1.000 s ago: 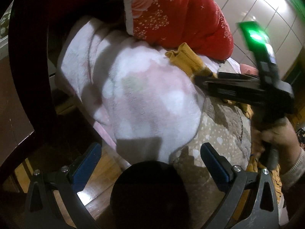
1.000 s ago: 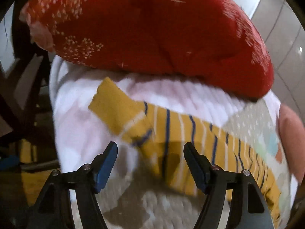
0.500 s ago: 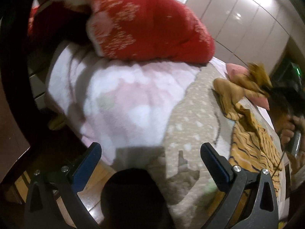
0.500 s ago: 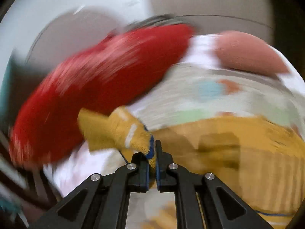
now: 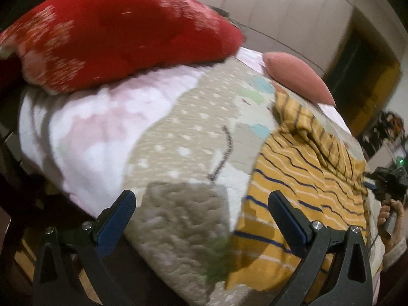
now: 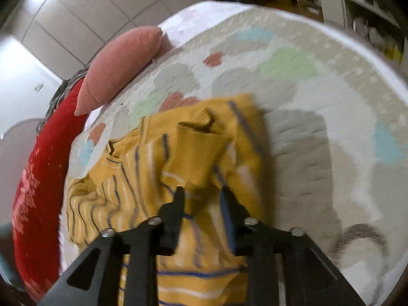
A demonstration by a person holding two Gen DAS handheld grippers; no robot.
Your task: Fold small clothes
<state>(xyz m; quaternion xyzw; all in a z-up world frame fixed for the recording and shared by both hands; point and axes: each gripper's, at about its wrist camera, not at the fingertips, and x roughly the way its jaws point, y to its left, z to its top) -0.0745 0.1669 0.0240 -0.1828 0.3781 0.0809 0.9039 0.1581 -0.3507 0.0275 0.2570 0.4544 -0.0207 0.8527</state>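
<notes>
Low in the left view, the left gripper (image 5: 201, 207) gapes wide over the quilt (image 5: 183, 132); the sweater (image 5: 306, 178) lies right of centre; red pillow (image 5: 114, 33) upper left. Right view: the right gripper (image 6: 201, 195) stands partly parted over the sweater (image 6: 163, 168), centre-left.

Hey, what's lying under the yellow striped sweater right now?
The yellow striped sweater lies on the patterned quilt that covers the bed. Whatever sits under the sweater's middle is hidden by the cloth.

One striped sweater (image 5: 301, 178), two pillows (image 5: 114, 38).
</notes>
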